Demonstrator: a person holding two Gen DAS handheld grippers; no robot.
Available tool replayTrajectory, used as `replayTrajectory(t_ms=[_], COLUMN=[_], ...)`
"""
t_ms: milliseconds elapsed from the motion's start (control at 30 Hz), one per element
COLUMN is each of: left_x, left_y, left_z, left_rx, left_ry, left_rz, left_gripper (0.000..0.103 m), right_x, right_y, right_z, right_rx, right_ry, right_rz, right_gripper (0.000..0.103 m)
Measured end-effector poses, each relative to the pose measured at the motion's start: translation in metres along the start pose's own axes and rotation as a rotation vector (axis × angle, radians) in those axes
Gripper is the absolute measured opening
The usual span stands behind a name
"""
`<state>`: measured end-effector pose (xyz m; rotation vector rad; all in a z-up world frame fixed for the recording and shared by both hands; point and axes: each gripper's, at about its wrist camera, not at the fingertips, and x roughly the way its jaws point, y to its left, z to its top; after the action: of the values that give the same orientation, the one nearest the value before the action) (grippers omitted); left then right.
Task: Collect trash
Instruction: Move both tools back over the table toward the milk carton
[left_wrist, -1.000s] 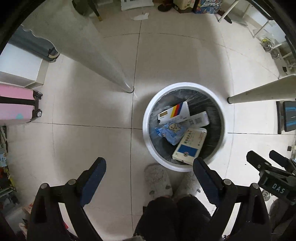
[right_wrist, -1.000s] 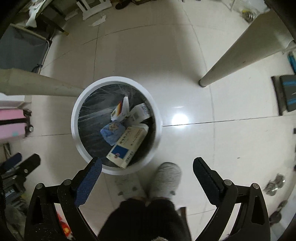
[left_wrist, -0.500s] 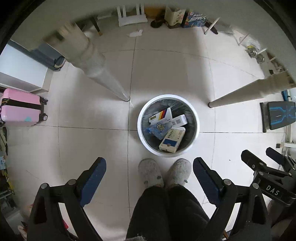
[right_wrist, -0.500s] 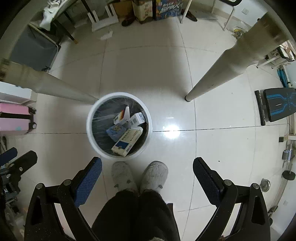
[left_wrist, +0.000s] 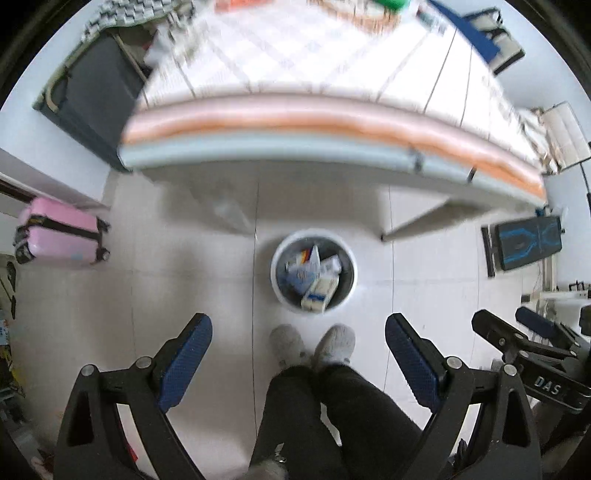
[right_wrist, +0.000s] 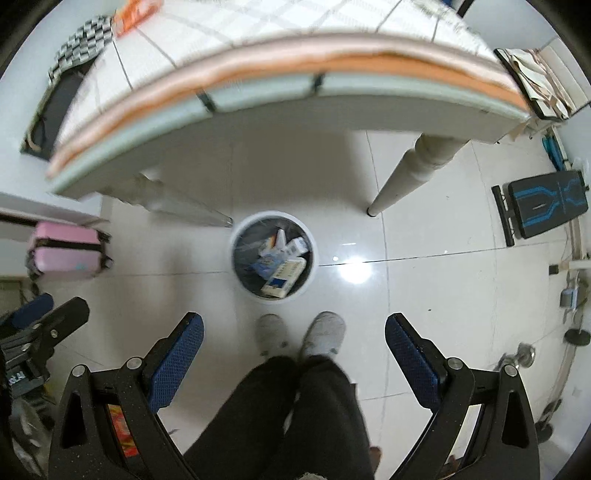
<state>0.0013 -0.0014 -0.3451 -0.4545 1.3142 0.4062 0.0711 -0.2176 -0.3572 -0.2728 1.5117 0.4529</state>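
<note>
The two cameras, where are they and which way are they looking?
Left wrist: on the left gripper, looking down at the trash bin; open jaws, legs and slippers show.
Right wrist: on the right gripper, also looking down; open jaws, legs, and the other gripper at its left edge show.
Both share the bin, table edge, pink suitcase.

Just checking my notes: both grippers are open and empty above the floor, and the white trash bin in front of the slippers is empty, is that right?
Not quite. The white trash bin is not empty: the right wrist view shows several boxes and packets inside it. Left gripper and right gripper are indeed open and empty.
</note>
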Motion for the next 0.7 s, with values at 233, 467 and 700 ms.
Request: replayTrajectory(t_ms=[233, 467, 700], left_x=[-0.058, -0.069, -0.037], left_y=[-0.018, -0.038, -0.067], left_z=[0.086, 0.221, 0.401], left_rx=[0.003, -0.014, 0.027], left_ry=[-0.194, -0.280, -0.253], left_rz=[0.061, 0.138, 0.266], left_gripper=[0.103, 0.103, 0.103], right_x=[-0.096, -0.136, -0.113], right_y=[0.004, -0.016, -0.052], right_z=[0.074, 0.214, 0.425], right_rx=[0.057, 0.057, 0.035], right_ry=[-0.124, -0.207, -0.185], right_rz=[0.081, 0.044, -0.018], right_gripper=[0.100, 0.100, 0.100])
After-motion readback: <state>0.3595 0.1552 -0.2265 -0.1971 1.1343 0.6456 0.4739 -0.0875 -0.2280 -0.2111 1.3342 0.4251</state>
